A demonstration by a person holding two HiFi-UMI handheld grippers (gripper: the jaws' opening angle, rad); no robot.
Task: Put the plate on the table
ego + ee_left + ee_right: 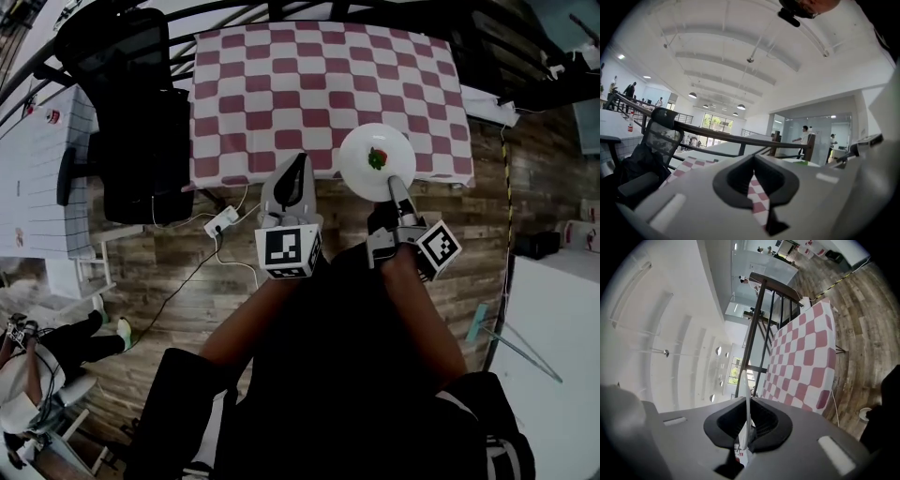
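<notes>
A white plate (pixel 377 161) with a red and green print at its centre hangs over the near right edge of the table (pixel 281 84), which has a red-and-white checked cloth. My right gripper (pixel 395 186) is shut on the plate's near rim. In the right gripper view the plate (pixel 748 404) shows edge-on as a thin white line between the jaws of the right gripper (pixel 746 439), with the table (pixel 801 362) beyond. My left gripper (pixel 298 161) is shut and holds nothing, pointing at the table's near edge. The left gripper (pixel 758 187) looks over the checked cloth (pixel 689 165).
A black office chair (pixel 141 122) stands at the table's left side. Beside it is a white desk (pixel 37 169). A power strip (pixel 221 221) and its cable lie on the wooden floor. A person (pixel 37 366) is at lower left. A broom (pixel 511 342) lies at right.
</notes>
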